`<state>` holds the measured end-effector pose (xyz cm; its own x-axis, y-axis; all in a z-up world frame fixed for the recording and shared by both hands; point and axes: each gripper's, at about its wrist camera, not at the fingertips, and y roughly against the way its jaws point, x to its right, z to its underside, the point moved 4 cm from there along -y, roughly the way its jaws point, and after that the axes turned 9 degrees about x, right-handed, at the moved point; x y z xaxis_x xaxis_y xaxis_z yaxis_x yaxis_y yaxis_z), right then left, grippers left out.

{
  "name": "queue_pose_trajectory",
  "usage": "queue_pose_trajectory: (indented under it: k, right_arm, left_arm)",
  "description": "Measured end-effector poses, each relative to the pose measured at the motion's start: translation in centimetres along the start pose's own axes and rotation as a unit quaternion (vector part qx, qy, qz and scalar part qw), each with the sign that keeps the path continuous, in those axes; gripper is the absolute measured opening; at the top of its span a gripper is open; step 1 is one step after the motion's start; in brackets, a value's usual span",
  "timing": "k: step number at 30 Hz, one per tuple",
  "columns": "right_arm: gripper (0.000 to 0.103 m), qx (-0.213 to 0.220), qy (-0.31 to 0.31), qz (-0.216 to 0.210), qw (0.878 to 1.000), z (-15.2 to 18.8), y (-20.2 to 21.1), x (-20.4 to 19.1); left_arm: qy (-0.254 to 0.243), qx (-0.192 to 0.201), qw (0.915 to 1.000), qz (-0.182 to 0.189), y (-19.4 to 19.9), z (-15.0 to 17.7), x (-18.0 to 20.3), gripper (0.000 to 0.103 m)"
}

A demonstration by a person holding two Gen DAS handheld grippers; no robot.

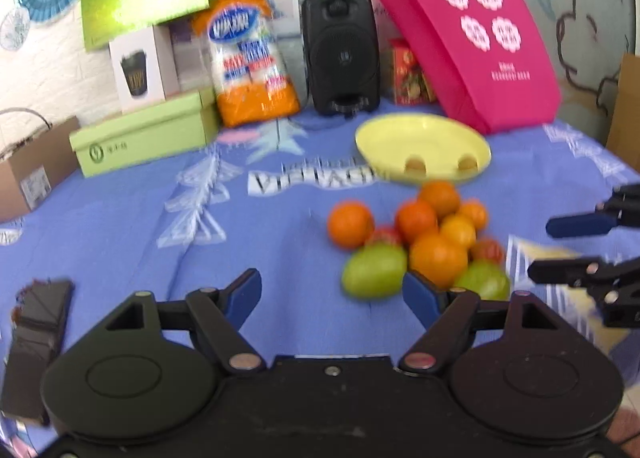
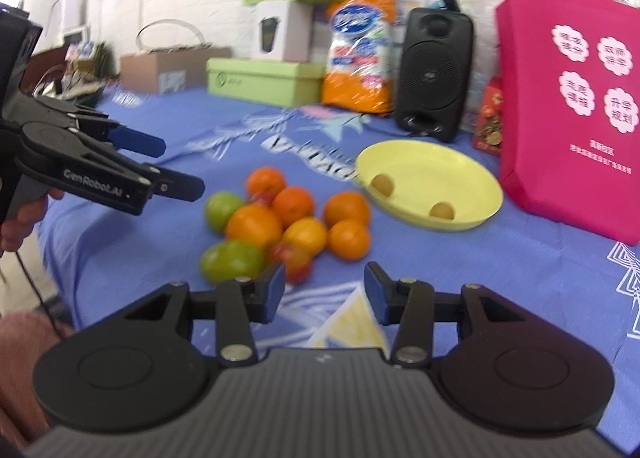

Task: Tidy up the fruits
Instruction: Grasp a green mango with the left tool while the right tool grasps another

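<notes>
So the whole thing came down to where the fruit pile [image 1: 420, 242] sat relative to your two tools. In the left wrist view your left tool [image 1: 332, 294] had its fingers spread wide apart with nothing between them, and the pile sat up and to the right of it, right of centre in the frame. The closest piece was a green fruit [image 1: 374, 270], just ahead of the right-hand fingertip and lying with its long axis roughly across the frame, so a bit sideways to your fingers. An orange [image 1: 438, 260] sat tight against it on the right.

In the right wrist view your right tool [image 2: 324, 286] was also open and empty, and the same pile was ahead and to the left of it, centre-left in the frame. The small reddish fruit [image 2: 294, 260] looked almost touching the left fingertip, with another green fruit [image 2: 232, 260] just left of that.

The yellow bowl [image 2: 472, 186] was beyond the pile, right of centre, already holding two small pale fruits. It lay on the far side of the pile from both tools, nearer your right one I'd say.

My guess: either tool could've reached, but the right looked a touch closer to the edge fruit and had the shorter run to the bowl. Both frames were blurry, so take the gaps loosely.
</notes>
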<state>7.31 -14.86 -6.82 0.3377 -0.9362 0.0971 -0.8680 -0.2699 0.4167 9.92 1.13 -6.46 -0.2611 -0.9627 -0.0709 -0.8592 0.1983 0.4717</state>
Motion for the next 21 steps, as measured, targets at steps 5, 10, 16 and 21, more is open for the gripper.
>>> queue_pose_trajectory:
  k: [5,10,16,21]
  right_arm:
    - [0.044,-0.013,0.023,-0.049,0.998,0.6,0.7,-2.4]
    - [0.045,-0.025,0.055,-0.092,0.994,1.0,0.2,-5.1]
    - [0.059,-0.035,0.042,-0.079,0.995,1.4,-1.3,-5.4]
    - [0.059,-0.031,0.017,-0.074,0.997,1.3,-2.3,-4.5]
  left_arm:
    - [0.006,-0.018,0.9998,0.001,-1.2,1.5,-0.1,0.077]
    - [-0.005,-0.02,0.9998,0.01,-2.7,1.5,0.4,0.077]
    - [-0.002,-0.021,0.9995,0.023,-4.2,1.0,0.4,0.077]
    - [0.021,-0.025,0.9984,0.046,-5.2,0.5,-0.1,0.067]
